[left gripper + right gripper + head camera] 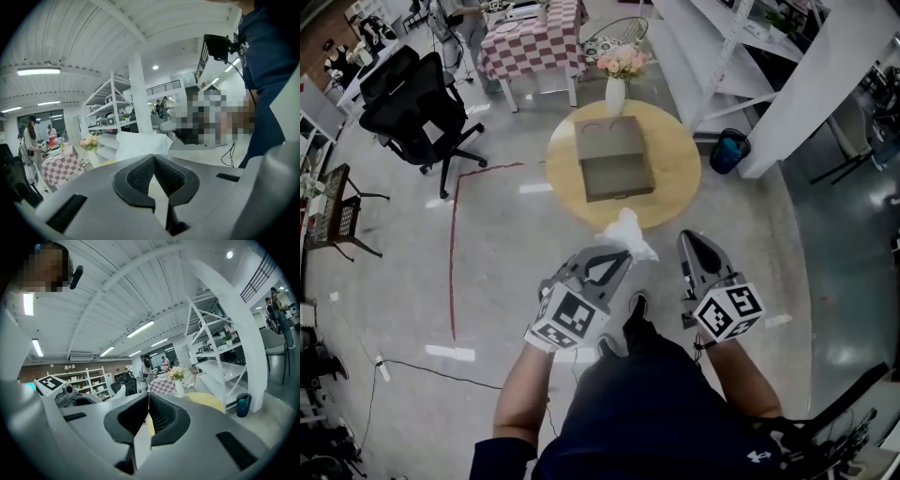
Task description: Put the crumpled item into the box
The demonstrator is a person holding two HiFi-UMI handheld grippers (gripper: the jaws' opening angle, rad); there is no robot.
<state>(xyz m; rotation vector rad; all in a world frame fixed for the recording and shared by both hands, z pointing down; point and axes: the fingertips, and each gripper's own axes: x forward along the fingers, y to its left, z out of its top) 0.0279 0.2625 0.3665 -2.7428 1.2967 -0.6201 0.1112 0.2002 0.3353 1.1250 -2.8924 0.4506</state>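
Left gripper [622,253] clamps the wad [628,234] near the box [614,159], not touching it; right gripper [690,236] beside it is closed, empty.

A box [614,159] is set on the middle of the round worktop [675,183], and a vase of flowers [616,94] is placed behind it at the far edge. The crumpled item [625,234] is gripped at the tip of the left hand-held gripper [623,251], over the worktop's near edge. The right hand-held gripper [692,236] is seen just to its right. An office chair [412,103] is found on the floor well to the left, and a bin [729,150] just right of the worktop.
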